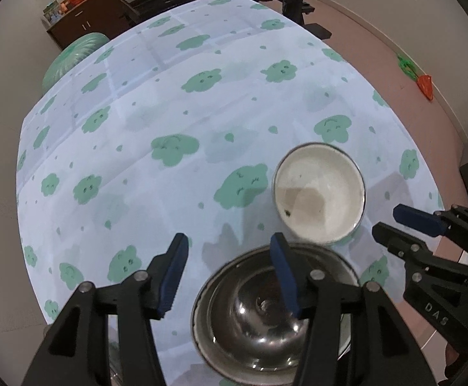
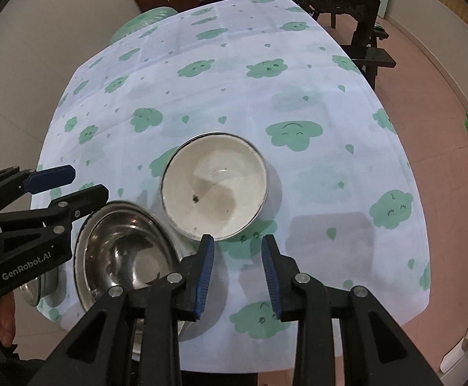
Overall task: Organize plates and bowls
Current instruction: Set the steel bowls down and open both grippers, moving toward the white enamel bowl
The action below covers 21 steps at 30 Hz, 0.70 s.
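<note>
Near the front edge of the table [image 2: 298, 64], on its cloud-print cloth, I see a steel bowl [image 1: 266, 315] and, just beyond it toward the table's middle, a white bowl [image 2: 214, 186] with a metal rim. From the right wrist view the two rims look touching or nearly so; I cannot tell which. A small dark speck lies inside the white bowl; too small to identify. The steel bowl's near side is cut off by my left gripper [image 1: 230, 276], whose jaws stand apart and empty, one finger over the bowl, the other over bare cloth. My right gripper [image 2: 237, 273] hangs over the cloth just in front of the white bowl, jaws apart, nothing between them. Under the steel bowl's left side a second rim [image 2: 38, 289] shows, perhaps glass; mostly hidden. A hand [image 2: 4, 321] shows at the frame's left edge, partly cut off.
</note>
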{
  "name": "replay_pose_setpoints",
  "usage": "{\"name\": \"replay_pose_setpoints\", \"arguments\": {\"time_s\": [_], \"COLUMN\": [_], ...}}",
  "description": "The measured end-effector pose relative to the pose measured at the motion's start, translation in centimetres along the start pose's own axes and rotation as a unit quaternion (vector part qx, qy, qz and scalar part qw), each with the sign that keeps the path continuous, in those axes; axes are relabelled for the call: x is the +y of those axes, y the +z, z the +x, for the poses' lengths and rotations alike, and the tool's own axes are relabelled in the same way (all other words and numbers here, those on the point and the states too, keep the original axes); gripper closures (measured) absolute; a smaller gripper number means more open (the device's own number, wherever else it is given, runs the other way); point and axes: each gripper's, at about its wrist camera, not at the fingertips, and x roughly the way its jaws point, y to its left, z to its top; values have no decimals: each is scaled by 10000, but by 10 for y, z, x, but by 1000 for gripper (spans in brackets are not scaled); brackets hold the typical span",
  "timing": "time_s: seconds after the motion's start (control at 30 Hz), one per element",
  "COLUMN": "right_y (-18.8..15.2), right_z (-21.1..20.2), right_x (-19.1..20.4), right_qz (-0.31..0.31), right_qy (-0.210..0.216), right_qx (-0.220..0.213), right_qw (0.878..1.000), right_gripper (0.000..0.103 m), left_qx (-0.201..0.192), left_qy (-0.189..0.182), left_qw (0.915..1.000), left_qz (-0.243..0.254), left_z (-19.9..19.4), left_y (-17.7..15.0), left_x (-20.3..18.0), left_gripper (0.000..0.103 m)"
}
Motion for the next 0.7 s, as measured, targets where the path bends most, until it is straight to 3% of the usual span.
{"name": "replay_pose_setpoints", "arguments": {"time_s": [0.7], "right_y": [32], "right_z": [41], "right_x": [-17], "right_qz": [-56], "right_qy": [-73], "right_qx": [226], "right_qw": [9997], "right_gripper": [69], "left_qx": [439], "left_qy": [73], "left_qw": [9986], "left_qz": [269], "left_z": [53], "left_y": [36], "left_x": [-23], "left_gripper": [49]}}
